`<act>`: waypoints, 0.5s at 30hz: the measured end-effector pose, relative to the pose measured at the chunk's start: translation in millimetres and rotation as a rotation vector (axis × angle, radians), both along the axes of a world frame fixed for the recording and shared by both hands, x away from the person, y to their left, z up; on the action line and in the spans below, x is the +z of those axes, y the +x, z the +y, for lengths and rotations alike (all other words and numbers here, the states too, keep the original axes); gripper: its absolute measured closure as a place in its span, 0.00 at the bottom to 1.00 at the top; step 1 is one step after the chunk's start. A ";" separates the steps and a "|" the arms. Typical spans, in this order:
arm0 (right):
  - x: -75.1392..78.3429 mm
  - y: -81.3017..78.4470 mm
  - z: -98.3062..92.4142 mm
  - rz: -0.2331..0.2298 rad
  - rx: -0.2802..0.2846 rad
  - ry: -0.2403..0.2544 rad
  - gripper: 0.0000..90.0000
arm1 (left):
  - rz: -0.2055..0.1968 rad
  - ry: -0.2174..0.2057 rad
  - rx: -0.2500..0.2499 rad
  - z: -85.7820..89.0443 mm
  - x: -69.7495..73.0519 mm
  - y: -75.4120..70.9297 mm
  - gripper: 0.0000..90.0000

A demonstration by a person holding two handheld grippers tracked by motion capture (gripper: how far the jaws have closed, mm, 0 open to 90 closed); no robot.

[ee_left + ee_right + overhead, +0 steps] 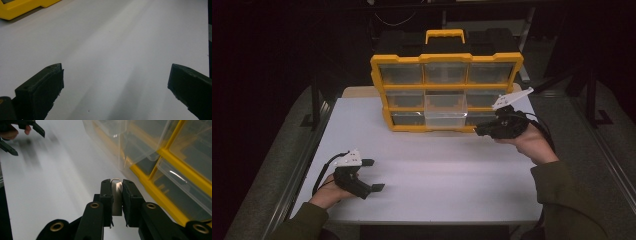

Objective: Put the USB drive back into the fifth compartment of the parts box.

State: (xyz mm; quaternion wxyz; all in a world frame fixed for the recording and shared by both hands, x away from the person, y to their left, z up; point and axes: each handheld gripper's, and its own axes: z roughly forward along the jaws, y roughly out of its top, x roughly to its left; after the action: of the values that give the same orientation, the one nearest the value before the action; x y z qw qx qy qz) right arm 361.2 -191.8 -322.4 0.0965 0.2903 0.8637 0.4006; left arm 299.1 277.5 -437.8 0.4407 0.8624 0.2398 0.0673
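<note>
Standing lengthwise between my right gripper (pixel 116 185)'s pads, the small metal clip (pixel 116 195) runs its long axis along the jaws, its bent end poking just past the tips. That gripper is clamped on it, held near the yellow organizer (pixel 446 59)'s bottom row, beside the pulled-out clear drawer (pixel 445 119). My left gripper (pixel 371 175) rests spread wide over the white table (pixel 437 170), well apart.

Standing upright at the far middle of the flat white table (pixel 422 170): yellow-framed organiser cabinet of clear plastic drawers (pixel 446 92), bottom-middle clear drawer (pixel 445 119) pulled forward. Near left, on the table: black two-jaw left gripper (pixel 376 175). Right, before the cabinet's lower right corner: black two-jaw right gripper (pixel 478 131).
</note>
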 end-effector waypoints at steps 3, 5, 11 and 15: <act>8.5 1.9 -1.0 -0.005 -0.001 0.003 0.86 | 0.002 -0.001 0.000 -0.3 0.1 -0.2 0.00; 13.9 2.5 -1.2 -0.012 -0.003 0.004 0.86 | 0.006 -0.001 0.000 -0.4 0.2 -0.2 0.00; 34.0 4.5 -1.8 -0.034 -0.001 -0.008 0.86 | 0.014 -0.001 0.000 -0.7 0.4 0.2 0.00; 42.7 6.2 -1.3 -0.042 -0.001 -0.009 0.86 | 0.019 -0.006 -0.001 -0.7 0.5 0.3 0.00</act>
State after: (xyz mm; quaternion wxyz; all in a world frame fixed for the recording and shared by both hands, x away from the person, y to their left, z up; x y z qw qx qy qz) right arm 367.3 -193.1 -279.7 0.1162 0.2817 0.8631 0.4027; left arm 299.3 276.8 -437.4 0.4410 0.8619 0.2437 0.0580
